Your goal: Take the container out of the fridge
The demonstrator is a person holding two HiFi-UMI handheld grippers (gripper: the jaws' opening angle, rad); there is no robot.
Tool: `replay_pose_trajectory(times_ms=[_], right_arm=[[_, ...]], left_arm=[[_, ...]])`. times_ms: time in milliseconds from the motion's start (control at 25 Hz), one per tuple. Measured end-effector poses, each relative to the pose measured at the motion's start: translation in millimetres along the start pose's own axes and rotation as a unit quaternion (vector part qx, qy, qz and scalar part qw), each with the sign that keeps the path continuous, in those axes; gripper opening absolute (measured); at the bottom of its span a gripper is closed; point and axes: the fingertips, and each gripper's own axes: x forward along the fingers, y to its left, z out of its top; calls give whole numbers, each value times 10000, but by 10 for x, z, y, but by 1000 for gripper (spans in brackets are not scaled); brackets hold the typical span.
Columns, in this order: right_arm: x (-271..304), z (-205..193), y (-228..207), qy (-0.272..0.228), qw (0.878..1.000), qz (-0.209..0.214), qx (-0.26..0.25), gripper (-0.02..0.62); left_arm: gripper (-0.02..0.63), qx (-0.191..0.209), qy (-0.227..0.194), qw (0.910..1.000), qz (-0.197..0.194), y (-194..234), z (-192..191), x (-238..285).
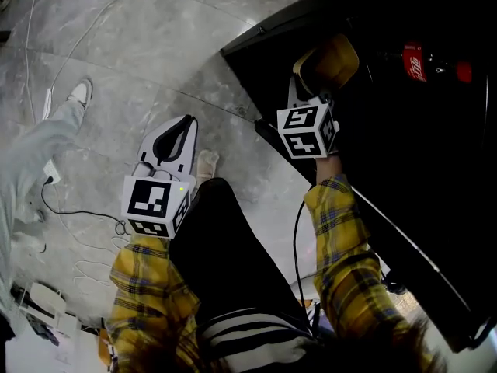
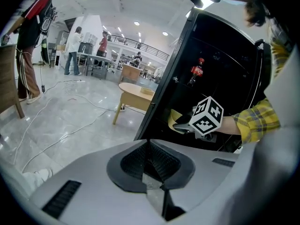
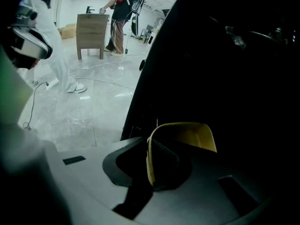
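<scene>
My right gripper [image 3: 149, 165] is clamped on the rim of the yellow container [image 3: 187, 135], at the mouth of the dark fridge [image 1: 404, 146]. My left gripper [image 2: 150, 161] is closed, empty, above the floor [image 1: 116, 68].

The right grey two-jaw gripper [image 1: 309, 84], with its black-and-white marker cube, reaches into the open black fridge [image 1: 419, 154] just past the front edge. Its jaws are pressed on the wall of a yellow soft-walled container [image 1: 332, 59] (one pad on each side of the wall). The right forearm [image 1: 335, 231], in a yellow checked sleeve, is stretched toward the fridge. The left grey two-jaw gripper [image 1: 174, 134] hangs outside the fridge, well to its left, with the jaws together and nothing between them. The left forearm [image 1: 144, 282], in the same checked sleeve, lies beside the person's leg in black trousers [image 1: 225, 247].
</scene>
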Motion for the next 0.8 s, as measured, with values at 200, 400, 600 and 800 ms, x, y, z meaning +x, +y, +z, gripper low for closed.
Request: replay_pose_trajectory(times_ms=[200, 400, 600, 800], right_arm=[[-65, -8, 21, 22, 10000, 20, 18, 37], [-216, 42, 85, -35, 9999, 94, 67, 37], [-449, 137, 155, -149, 9998, 131, 64, 36], [-735, 259, 285, -235, 9996, 152, 31, 36]], left_arm=[[29, 33, -67, 10000, 5, -6, 59, -44], [29, 52, -119, 9999, 29, -3, 91, -171], [29, 148, -189, 9997, 28, -65, 131, -341], [29, 268, -368, 9989, 63, -53, 250, -623]])
